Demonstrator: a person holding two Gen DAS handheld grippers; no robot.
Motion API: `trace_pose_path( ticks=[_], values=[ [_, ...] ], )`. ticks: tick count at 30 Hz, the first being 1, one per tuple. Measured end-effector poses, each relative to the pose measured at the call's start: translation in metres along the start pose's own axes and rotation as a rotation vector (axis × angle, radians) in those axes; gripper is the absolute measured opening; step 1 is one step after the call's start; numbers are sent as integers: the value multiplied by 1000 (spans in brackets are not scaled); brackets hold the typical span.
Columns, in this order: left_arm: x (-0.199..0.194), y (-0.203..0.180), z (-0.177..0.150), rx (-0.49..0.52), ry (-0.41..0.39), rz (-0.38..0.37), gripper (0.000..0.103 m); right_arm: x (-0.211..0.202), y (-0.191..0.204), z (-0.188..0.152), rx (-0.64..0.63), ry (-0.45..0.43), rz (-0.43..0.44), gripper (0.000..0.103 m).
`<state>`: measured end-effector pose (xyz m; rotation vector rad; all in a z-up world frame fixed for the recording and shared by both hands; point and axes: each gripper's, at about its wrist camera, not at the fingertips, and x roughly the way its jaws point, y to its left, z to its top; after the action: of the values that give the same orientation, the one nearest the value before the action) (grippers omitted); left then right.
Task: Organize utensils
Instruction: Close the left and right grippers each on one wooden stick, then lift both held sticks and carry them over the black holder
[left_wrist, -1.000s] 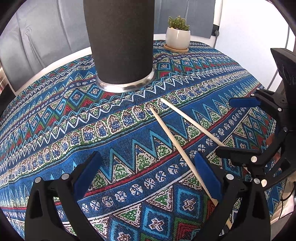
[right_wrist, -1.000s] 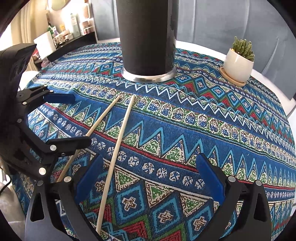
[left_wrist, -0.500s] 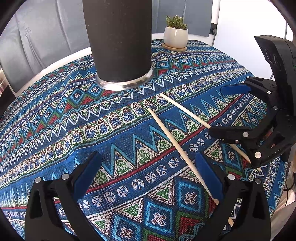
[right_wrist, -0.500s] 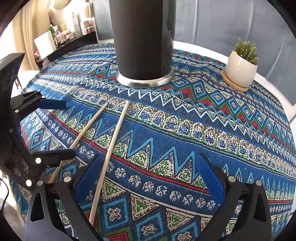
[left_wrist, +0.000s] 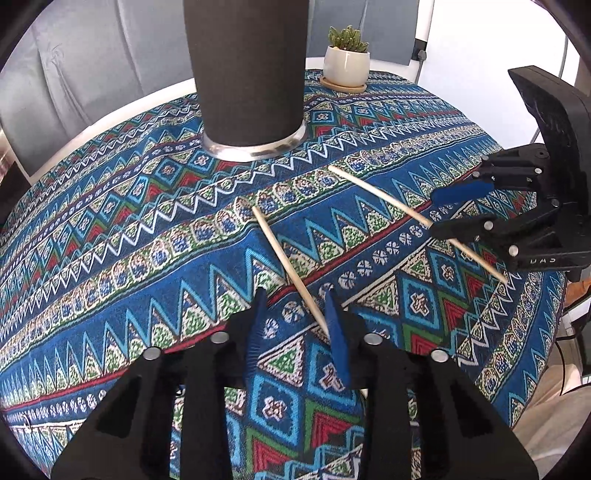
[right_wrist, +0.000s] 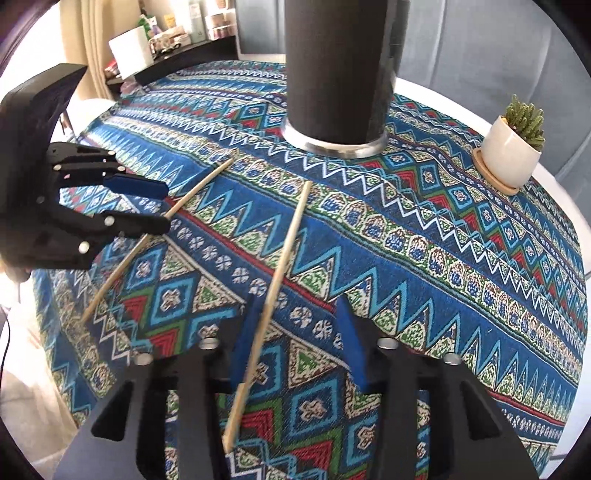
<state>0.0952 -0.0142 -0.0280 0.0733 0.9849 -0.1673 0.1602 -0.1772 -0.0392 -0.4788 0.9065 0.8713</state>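
Two wooden chopsticks lie on the patterned tablecloth in front of a tall black cup (left_wrist: 248, 70) with a steel base. My left gripper (left_wrist: 295, 325) straddles the near end of one chopstick (left_wrist: 284, 262), jaws narrowed but still apart; the stick runs beside the right pad. My right gripper (right_wrist: 299, 332) straddles the other chopstick (right_wrist: 280, 258), jaws partly closed with a gap, the stick beside the left pad. The right gripper also shows in the left wrist view (left_wrist: 458, 214) over its chopstick (left_wrist: 388, 199). The left gripper shows in the right wrist view (right_wrist: 147, 206) over its chopstick (right_wrist: 147, 240).
A small cactus in a white pot (left_wrist: 347, 62) on a wooden coaster stands at the far side of the round table (left_wrist: 110, 221). The pot also shows in the right wrist view (right_wrist: 511, 151). A grey sofa is behind; shelves with clutter are at the far left.
Both grippers have moved down over the chopsticks, one each, and both pairs of jaws have narrowed from wide open to a small gap. The chopsticks have not moved.
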Motion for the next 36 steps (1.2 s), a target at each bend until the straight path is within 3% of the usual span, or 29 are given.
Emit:
trace_pose_path(
  ticks=[1, 5, 7, 10, 13, 16, 18, 25, 36],
  values=[
    [-2, 3, -3, -10, 8, 0, 21, -1, 2, -1, 1, 7, 2, 7],
    [-11, 15, -16, -66, 35, -20, 5, -8, 2, -12, 30, 5, 12, 5],
    [-16, 22, -24, -94, 43, -39, 5, -12, 1, -21, 64, -6, 45, 5],
    [-24, 25, -37, -114, 40, -65, 5, -17, -8, -38, 167, -41, 207, 5],
    [-32, 34, -52, -174, 29, -118, 5, -20, -10, -58, 250, -102, 313, 5],
    [-39, 41, -65, -219, 21, -127, 5, -27, -3, -67, 276, -152, 374, 5],
    [-47, 42, -69, -199, -4, -55, 5, -33, 3, -67, 269, -172, 384, 5],
    [-79, 74, -45, -219, -113, 8, 5, -58, 22, -50, 201, -245, 377, 5],
    [-106, 109, 10, -234, -283, -56, 5, -95, 6, 5, 164, -342, 310, 5]
  ],
)
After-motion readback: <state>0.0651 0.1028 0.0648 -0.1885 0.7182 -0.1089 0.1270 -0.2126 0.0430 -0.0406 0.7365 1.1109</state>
